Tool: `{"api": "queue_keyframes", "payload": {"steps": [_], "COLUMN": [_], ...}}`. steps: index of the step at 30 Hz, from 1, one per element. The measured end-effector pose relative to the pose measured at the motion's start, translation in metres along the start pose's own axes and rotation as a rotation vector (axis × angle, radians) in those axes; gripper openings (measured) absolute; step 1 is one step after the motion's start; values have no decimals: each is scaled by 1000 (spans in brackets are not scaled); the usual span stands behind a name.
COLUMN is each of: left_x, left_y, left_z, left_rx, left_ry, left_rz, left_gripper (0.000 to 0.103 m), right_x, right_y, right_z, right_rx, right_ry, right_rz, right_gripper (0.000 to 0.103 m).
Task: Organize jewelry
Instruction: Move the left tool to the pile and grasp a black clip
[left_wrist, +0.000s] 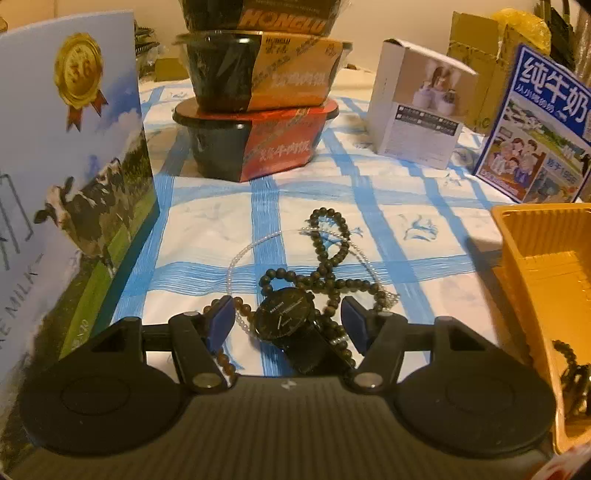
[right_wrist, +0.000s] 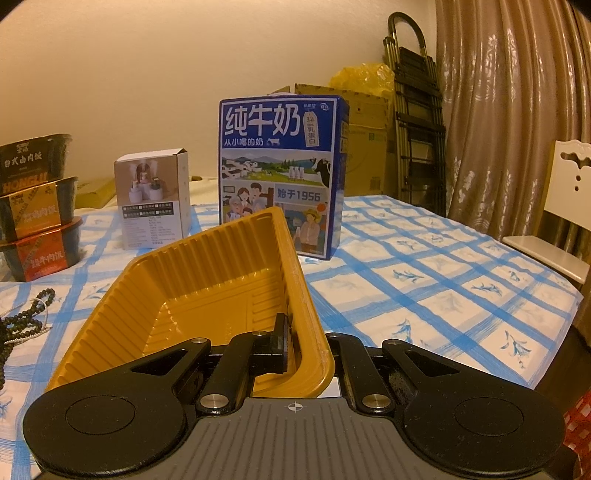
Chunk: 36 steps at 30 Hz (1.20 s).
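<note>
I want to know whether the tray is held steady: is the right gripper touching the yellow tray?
Touching. The right wrist view shows the right gripper closed on the yellow tray, with one finger inside against its near wall, the other outside.

Count: 1 black watch (left_wrist: 284, 320); 1 dark bead strand (left_wrist: 325, 258); 1 clear bead necklace (left_wrist: 240, 258); 1 yellow tray (right_wrist: 207, 280); 3 stacked meal bowls (left_wrist: 258, 92); 2 milk cartons (right_wrist: 282, 173); 1 small white box (right_wrist: 155, 199).

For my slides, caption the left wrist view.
Open left gripper straddles a black watch tangled with bead strands.
</note>
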<state>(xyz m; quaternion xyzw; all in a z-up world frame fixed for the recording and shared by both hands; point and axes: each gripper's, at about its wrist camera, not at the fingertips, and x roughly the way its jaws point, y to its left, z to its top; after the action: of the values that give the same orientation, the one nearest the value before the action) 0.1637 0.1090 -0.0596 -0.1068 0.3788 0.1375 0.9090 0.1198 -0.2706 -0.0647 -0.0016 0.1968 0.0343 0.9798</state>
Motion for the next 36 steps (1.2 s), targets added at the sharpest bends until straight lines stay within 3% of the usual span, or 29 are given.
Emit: {"api": "queue_keyframes", "payload": {"steps": [2,5,10,16,18,19,30,36], "left_x": [7,13,17,10,2,-2,2,2], "left_y": [1,4,7,3,0,-3,2,3], "left_z": [0,-1,-4,-6,-5,-5,-15,-15], "left_rx": [-7,-19,-41,-2,35,70,70,96], "left_ry": [10,21,30,4,-32,-52,17,-11], "left_rz": [12,14,-19,-27,-29,-15,-4,18], "left_gripper": [60,48,39,36,15,12,18,9], "right_x": [0,0,0,0,0,0,1,1], "right_y": [0,0,0,0,0,0,0,-1], "right_z": [0,0,0,1,1,1,0,-1], "right_rx": [0,0,-1,-1,-1,-1,-1,1], "right_ry": [0,0,1,1,1,0,2,3], "right_rz": [0,0,-1,0,0,-1,0,-1], "right_gripper": [8,8,8,8,8,8,8,8]}}
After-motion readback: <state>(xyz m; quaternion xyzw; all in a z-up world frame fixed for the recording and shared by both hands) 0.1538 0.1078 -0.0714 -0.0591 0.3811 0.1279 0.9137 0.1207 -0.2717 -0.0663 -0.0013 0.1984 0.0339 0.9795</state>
